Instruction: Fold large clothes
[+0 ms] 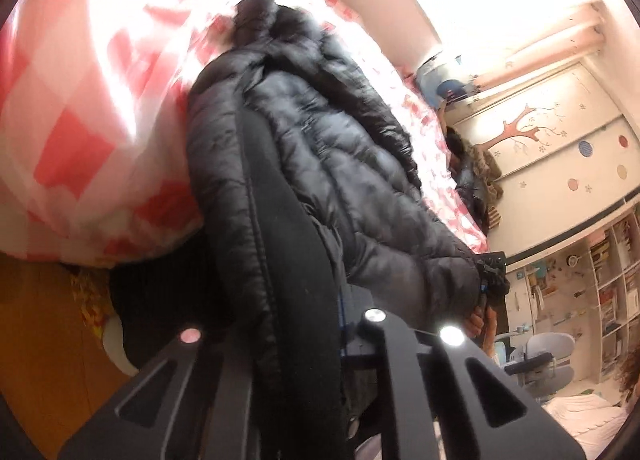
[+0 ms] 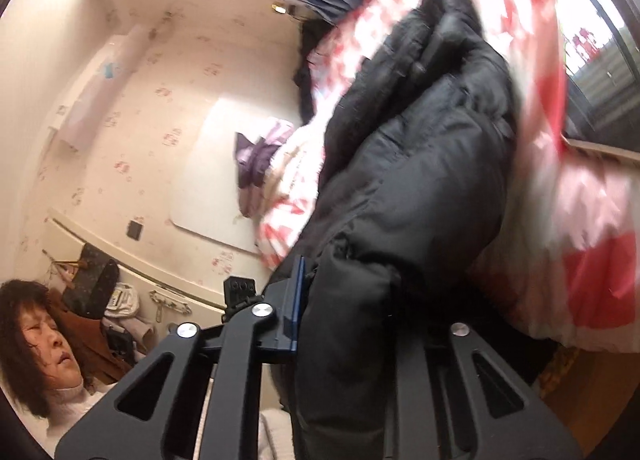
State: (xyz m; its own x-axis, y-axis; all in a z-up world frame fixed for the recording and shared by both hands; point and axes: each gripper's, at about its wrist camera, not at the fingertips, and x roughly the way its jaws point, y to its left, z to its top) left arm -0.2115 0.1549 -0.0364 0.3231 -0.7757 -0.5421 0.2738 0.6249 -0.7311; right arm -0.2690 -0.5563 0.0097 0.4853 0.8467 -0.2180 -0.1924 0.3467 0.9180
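- The bed (image 1: 72, 132), under a red-and-white checked cover (image 2: 592, 268), is the largest thing in both views, and the black puffer coat (image 1: 320, 164) lies lengthwise on it, its fur-trimmed hood (image 1: 272, 20) at the far end and its near hem hanging off the bed's edge toward the cameras.
- The step in hand looks like the start of a fold: both near corners of the coat's hem are taken up, so a lift and carry toward the hood would come next.
- The left tool (image 1: 296, 340) is clamped on the coat's seamed hem edge, which runs straight down between its fingers.
- The right tool (image 2: 344, 340) is likewise closed on a thick bunch of the coat, with fabric filling the gap beside its blue-edged finger.
- The next move calls for both hands to rise together and keep level, since the padded coat is bulky and slippery-looking and may slide or sag in the middle.
- A heap of other dark clothes (image 1: 468, 164) sits further along the bed, and a purple garment (image 2: 256, 156) lies near the headboard; both are apart from the coat, though they narrow the landing space.
- The person (image 2: 44, 344) stands close behind the tools; the bookshelf (image 1: 608, 272) and desk chair (image 1: 544, 356) are well clear.
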